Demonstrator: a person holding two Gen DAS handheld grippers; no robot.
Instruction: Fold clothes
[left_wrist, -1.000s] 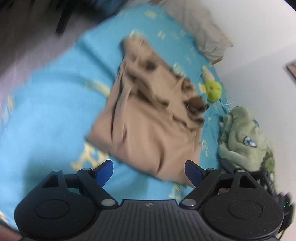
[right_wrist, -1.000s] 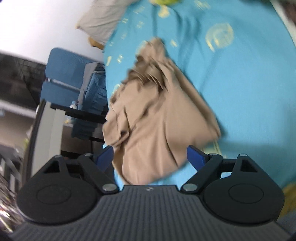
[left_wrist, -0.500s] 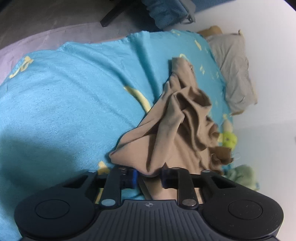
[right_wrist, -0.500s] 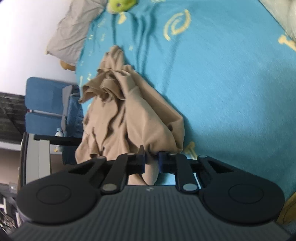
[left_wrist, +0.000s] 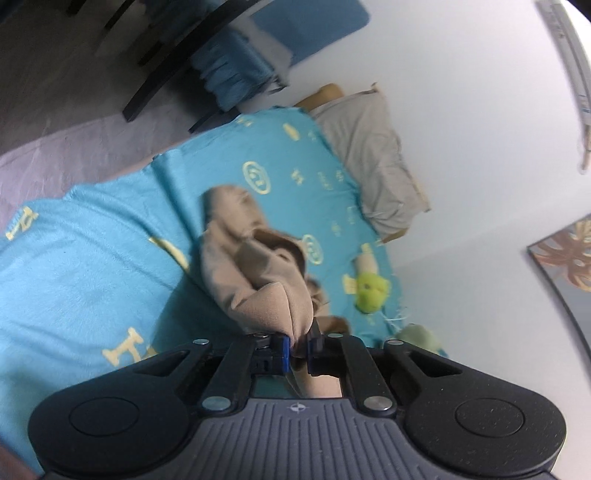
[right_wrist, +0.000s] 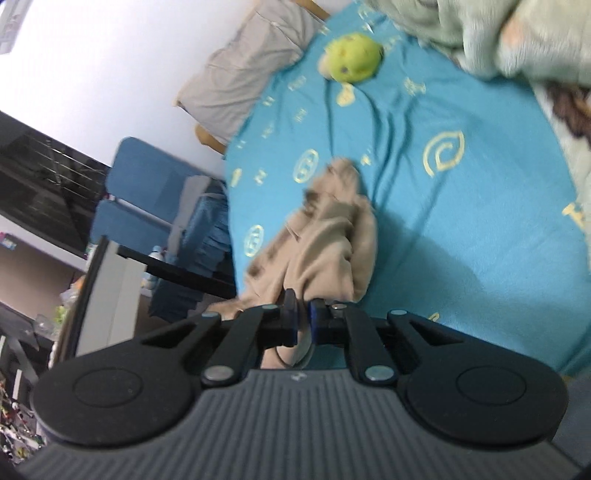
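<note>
The tan garment (left_wrist: 255, 280) is seen bunched and crumpled, most of it trailing on the turquoise blanket (left_wrist: 92, 266) of the bed, its far end lying toward the pillow (left_wrist: 373, 158) and its near edge raised off the cover. No flat panel, crease or neat fold can be made out in either view, so the folding is judged to be at its very start: the cloth has been taken hold of but is not yet spread out, and the smoothing and every fold are still left to do.

The near edge is pinched in two places. A bulging tuck of tan cloth is clamped between the blue-padded fingers of the left gripper (left_wrist: 298, 349), which are still closing the last little way onto it. A thinner bit of the same cloth is nipped by the right gripper (right_wrist: 303, 321), whose fingers are drawn almost fully together on it.

Both grippers are aimed along the bed and tipped moderately downward, with the fabric hanging from them down to the blanket. The views are blurred, so finer detail of the garment cannot be told.

Farther off, a yellow-green plush toy (right_wrist: 352, 55) lies on the blanket past the garment, a pale green plush (right_wrist: 517, 33) at the bed's far right, and a blue chair (right_wrist: 147, 192) stands beside the bed to the left.
</note>
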